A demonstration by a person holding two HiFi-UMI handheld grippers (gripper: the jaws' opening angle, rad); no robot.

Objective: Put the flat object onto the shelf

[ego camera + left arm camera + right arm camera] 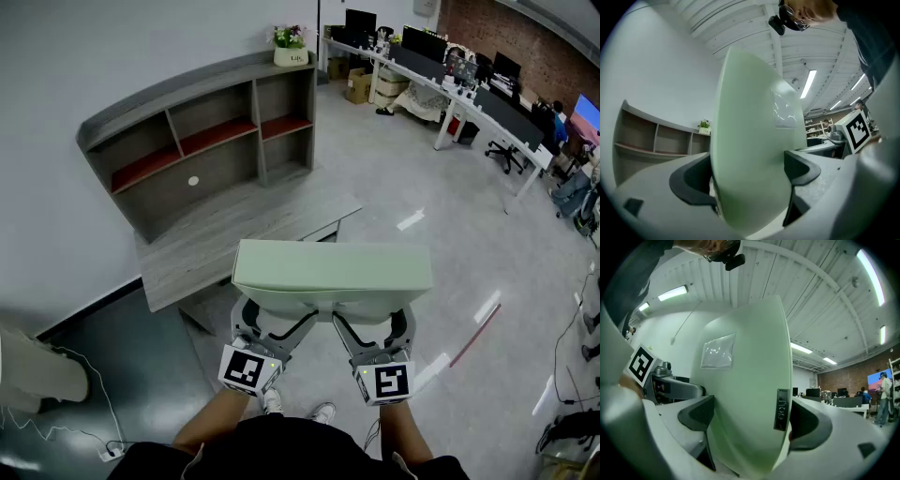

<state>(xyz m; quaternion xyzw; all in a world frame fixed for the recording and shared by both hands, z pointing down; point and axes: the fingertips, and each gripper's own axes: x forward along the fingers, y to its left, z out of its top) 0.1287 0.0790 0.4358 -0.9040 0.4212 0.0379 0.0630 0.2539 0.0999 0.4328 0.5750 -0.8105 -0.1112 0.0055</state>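
A pale green flat object (333, 272) is held level in front of me, between both grippers, above the floor just short of the grey desk (234, 239). My left gripper (270, 328) grips its near left part and my right gripper (373, 330) its near right part. In the left gripper view the flat object (754, 140) fills the gap, with both dark pads (693, 180) against it. The right gripper view shows the same: the object (745, 380), with a small black label, is pressed between the pads (813, 423). The grey shelf (202, 141) with red boards stands on the desk against the wall.
A flower pot (291, 47) sits on the shelf's top right corner. White office desks with monitors (450, 75) line the back right. A white cable (84, 412) trails on the dark floor at the left, near a beige object (37, 366).
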